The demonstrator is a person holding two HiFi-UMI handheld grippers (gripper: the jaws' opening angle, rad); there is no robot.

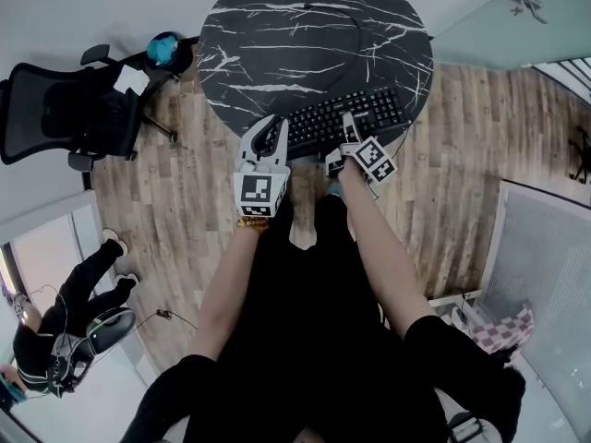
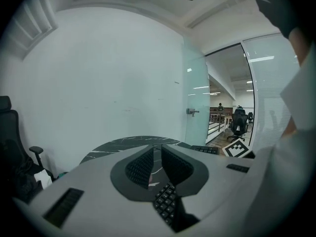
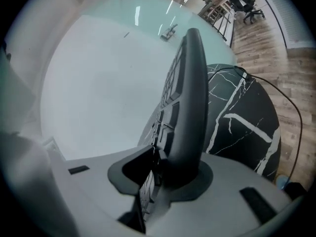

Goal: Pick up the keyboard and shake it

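The room has a wood floor [image 1: 462, 155], a glass wall [image 1: 499, 17] and an office chair [image 1: 55, 109]. A round black marble table [image 1: 277, 26] stands ahead of me. The keyboard [image 1: 346, 116] is at the table's near edge, its cable [image 3: 269, 86] trailing across the top. I judge it rigid, light and long, so it will twist if held at one point. Hold the near edge towards both ends, clear of the keys. The right gripper [image 1: 342, 141] is clamped on that edge, with the keyboard edge-on between its jaws. The left gripper [image 1: 268, 137] sits at the left end, jaws nearly together. Keys show at the root of the gap, but I cannot tell whether the pads bear on them. The marble is hard, so avoid knocks.
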